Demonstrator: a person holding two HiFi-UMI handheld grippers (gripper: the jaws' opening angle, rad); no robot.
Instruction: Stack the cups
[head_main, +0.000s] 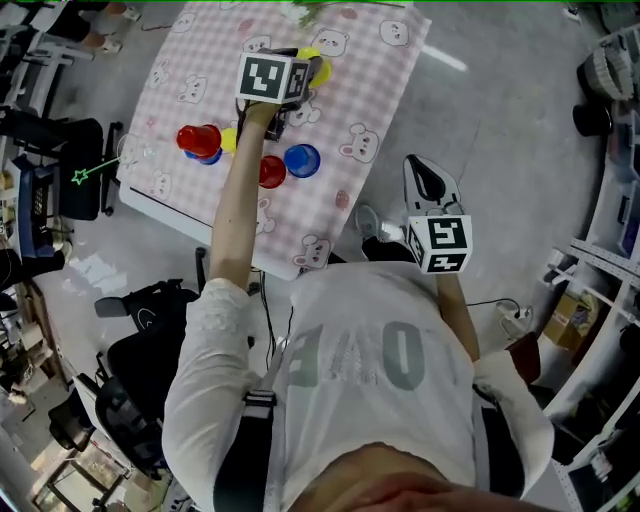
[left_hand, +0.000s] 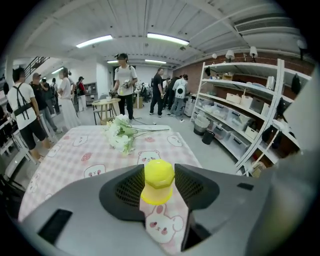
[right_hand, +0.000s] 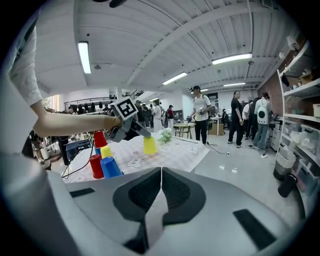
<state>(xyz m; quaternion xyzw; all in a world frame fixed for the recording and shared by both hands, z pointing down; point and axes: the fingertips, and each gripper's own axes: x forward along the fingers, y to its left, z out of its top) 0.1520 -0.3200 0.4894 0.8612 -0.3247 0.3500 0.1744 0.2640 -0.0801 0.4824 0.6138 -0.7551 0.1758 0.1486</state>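
Note:
A yellow cup (left_hand: 158, 181) stands upside down on the pink checked table (head_main: 385, 85). My left gripper (left_hand: 159, 176) has it between its jaws, and both pads lie against the cup's sides. In the head view that yellow cup (head_main: 318, 68) sits just beyond the left gripper (head_main: 308, 74). Nearer the person stand a red cup (head_main: 271, 172), a blue cup (head_main: 302, 160), a small yellow cup (head_main: 229, 140) and a red cup stacked on a blue one (head_main: 199, 140). My right gripper (head_main: 422, 168) hangs off the table's right edge, shut and empty (right_hand: 160, 175).
White flowers (left_hand: 120, 134) lie at the table's far end. Shelving (left_hand: 240, 115) runs along the right wall. Several people stand behind the table. A dark bag and a chair (head_main: 140, 340) are on the floor at the person's left.

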